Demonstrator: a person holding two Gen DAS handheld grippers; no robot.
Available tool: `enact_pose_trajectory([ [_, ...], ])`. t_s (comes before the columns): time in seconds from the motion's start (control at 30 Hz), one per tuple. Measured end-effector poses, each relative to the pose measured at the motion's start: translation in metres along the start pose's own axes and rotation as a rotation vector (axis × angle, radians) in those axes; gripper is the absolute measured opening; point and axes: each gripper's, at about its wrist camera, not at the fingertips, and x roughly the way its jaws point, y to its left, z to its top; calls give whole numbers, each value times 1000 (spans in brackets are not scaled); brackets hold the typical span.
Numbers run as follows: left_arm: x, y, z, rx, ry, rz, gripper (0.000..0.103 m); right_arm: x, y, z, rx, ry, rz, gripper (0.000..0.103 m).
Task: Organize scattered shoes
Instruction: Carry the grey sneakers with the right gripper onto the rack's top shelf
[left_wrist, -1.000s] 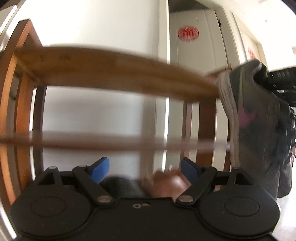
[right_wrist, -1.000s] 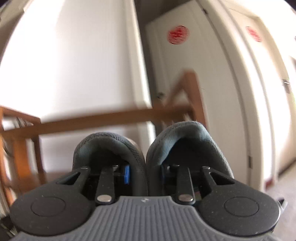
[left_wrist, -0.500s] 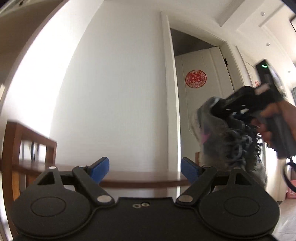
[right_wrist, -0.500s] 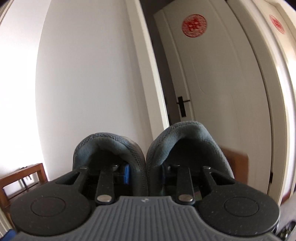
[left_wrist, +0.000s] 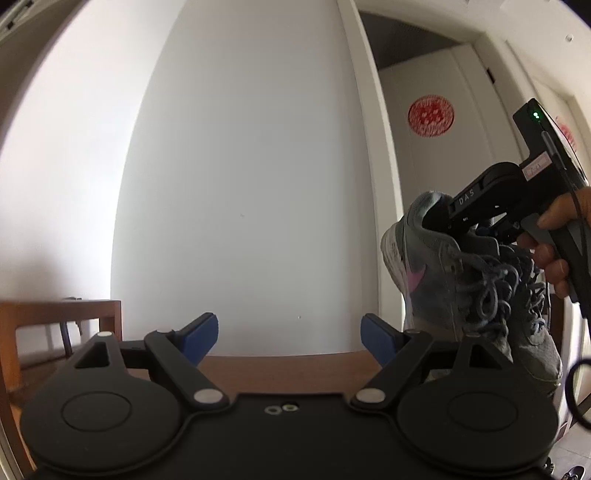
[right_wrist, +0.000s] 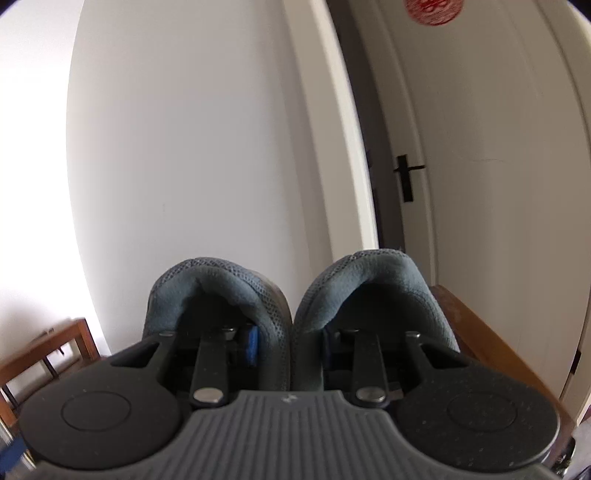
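My right gripper (right_wrist: 290, 345) is shut on a pair of grey sneakers (right_wrist: 229, 284), one finger inside each heel opening, pinching the two inner walls together. In the left wrist view the same pair of sneakers (left_wrist: 458, 280) hangs toes down from the right gripper (left_wrist: 476, 214) at the right, just above the brown wooden shelf top (left_wrist: 280, 369). My left gripper (left_wrist: 288, 338) is open and empty, its blue pads (left_wrist: 201, 336) spread above the shelf top.
A white wall fills the middle of both views. A white door (right_wrist: 480, 166) with a red round sticker (left_wrist: 430, 116) and a black handle (right_wrist: 406, 177) stands at the right. A lower wooden rack (left_wrist: 55, 314) is at the left.
Both grippers have risen from in front of the shelf's rails to above its top board. The right gripper carried the sneaker pair up with it, and it now hangs over the top's right end.
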Motion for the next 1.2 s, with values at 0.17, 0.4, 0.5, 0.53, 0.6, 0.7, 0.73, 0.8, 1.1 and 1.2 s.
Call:
enact_pose_trajectory([
  [0.17,5,14,34,-28,142,37,84,21,-1,15,44,96,11,34],
  [0.4,-18,68,100,18,292,76,84,9,8,33,146,154,-20,34],
  [0.5,-46,101,133,58,356,84,84,-2,14,41,196,162,-64,34],
  [0.53,-56,111,144,66,374,80,84,-5,16,43,203,163,-78,34],
  [0.6,-73,131,165,87,393,88,84,-9,22,50,212,170,-107,34],
  [0.7,-97,156,192,101,416,93,85,-9,31,58,200,184,-157,34],
  [0.73,-102,162,199,99,420,90,85,-7,34,60,196,189,-178,34],
  [0.8,-105,166,207,100,416,92,85,-2,37,63,188,202,-202,34],
  [1.1,-57,149,214,17,468,101,85,39,32,76,158,290,-187,34],
  [1.2,-34,135,213,-24,490,99,85,54,24,78,170,326,-155,34],
])
